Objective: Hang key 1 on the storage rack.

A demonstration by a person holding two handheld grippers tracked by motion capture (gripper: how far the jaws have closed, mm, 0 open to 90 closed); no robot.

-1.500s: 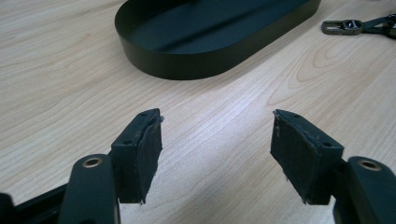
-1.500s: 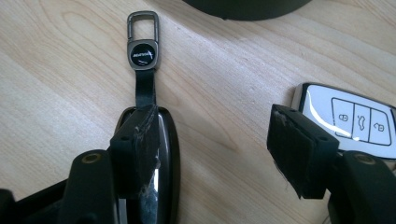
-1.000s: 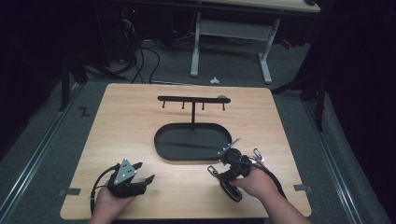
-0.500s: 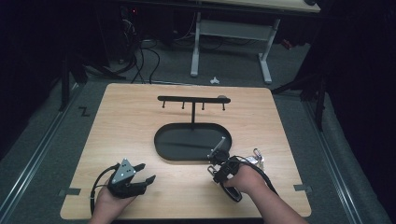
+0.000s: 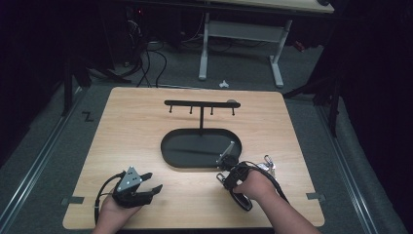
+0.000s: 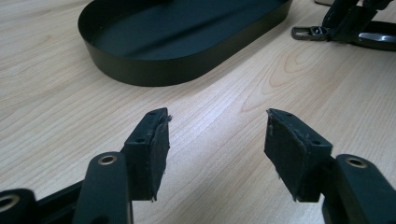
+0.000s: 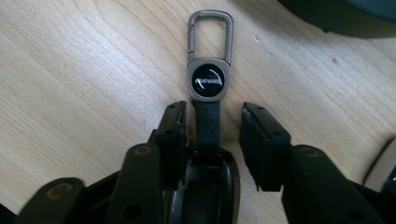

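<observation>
Since a second ago the right gripper [image 7: 212, 140] has slid in from the right toward the near rim of the oval tray [image 5: 168, 158] and sunk a little, and its jaws have just been closing. They now stand about half open, straddling the leather strap of a key fob [image 7: 208, 121] that lies flat on the table [image 5: 126, 131]. The left pad looks to brush the strap's edge, while a clear gap shows at the right pad, so nothing is gripped yet. A dark key body lies low between the jaws, too close to the lens to make out well.

From the strap outward come a metal badge and a carabiner clip [image 7: 210, 35], pointing away from the gripper; the tray's dark rim sits just beyond.

Judging by its build, the fob is light: the strap soft and floppy, the clip stiff and slippery. Pinching the strap just behind the badge seems the safest hold.

Away on the near left, the left gripper [image 6: 217, 140] waits wide open with nothing between its pads. Behind the tray stands a hook rack [image 5: 202, 104].
</observation>
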